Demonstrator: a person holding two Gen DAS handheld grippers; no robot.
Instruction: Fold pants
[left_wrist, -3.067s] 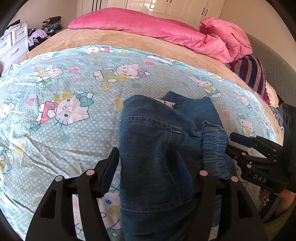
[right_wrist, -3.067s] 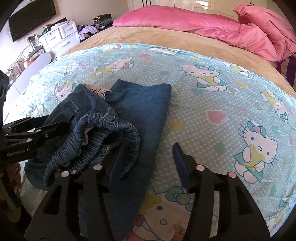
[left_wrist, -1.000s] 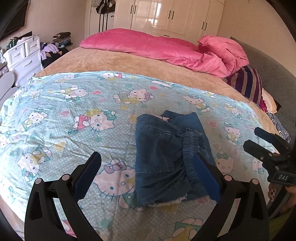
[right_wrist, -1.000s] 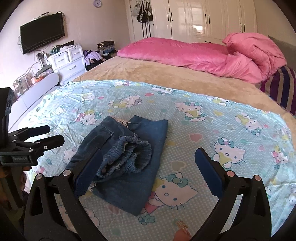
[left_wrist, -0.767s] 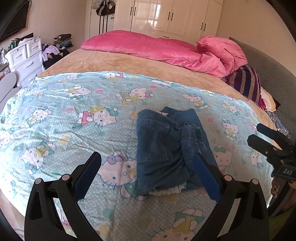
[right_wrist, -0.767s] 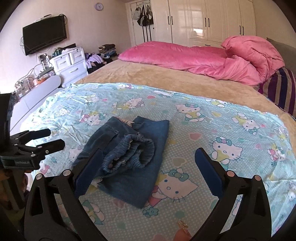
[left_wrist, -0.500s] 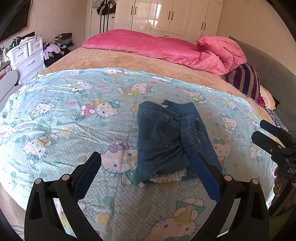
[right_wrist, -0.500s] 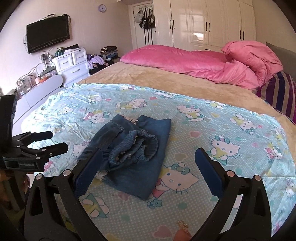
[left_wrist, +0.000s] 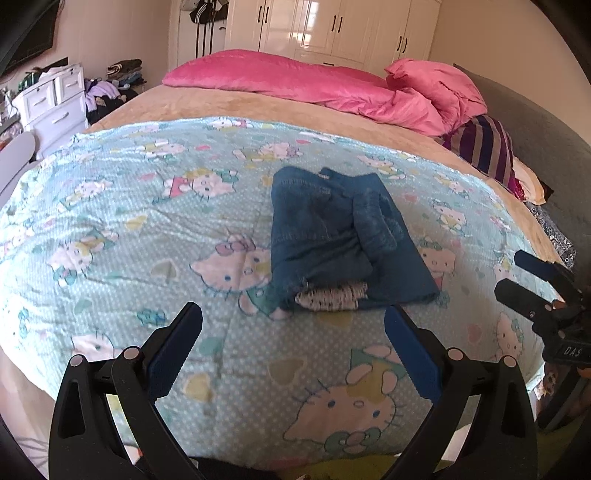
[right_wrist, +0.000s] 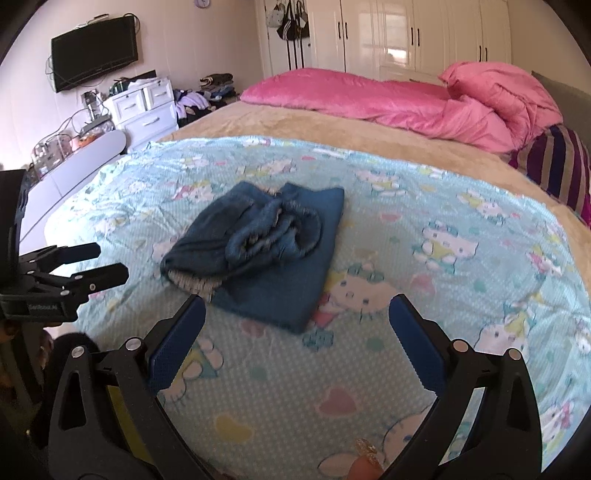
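The folded pants (left_wrist: 343, 236) are hiding their own inner layers and part of the cartoon sheet (left_wrist: 147, 221). The frame edge is cutting off both gripper bodies, and motion is blurring the sheet's print.

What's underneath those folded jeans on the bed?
The folded jeans lie on the cartoon-cat sheet, which shows all around them. Whatever sits directly beneath the denim is covered.

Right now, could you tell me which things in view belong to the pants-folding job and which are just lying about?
Job:
- folded jeans
- left gripper, open
- right gripper, open

Lying about:
- pink duvet
- striped pillow
- white drawers
- television
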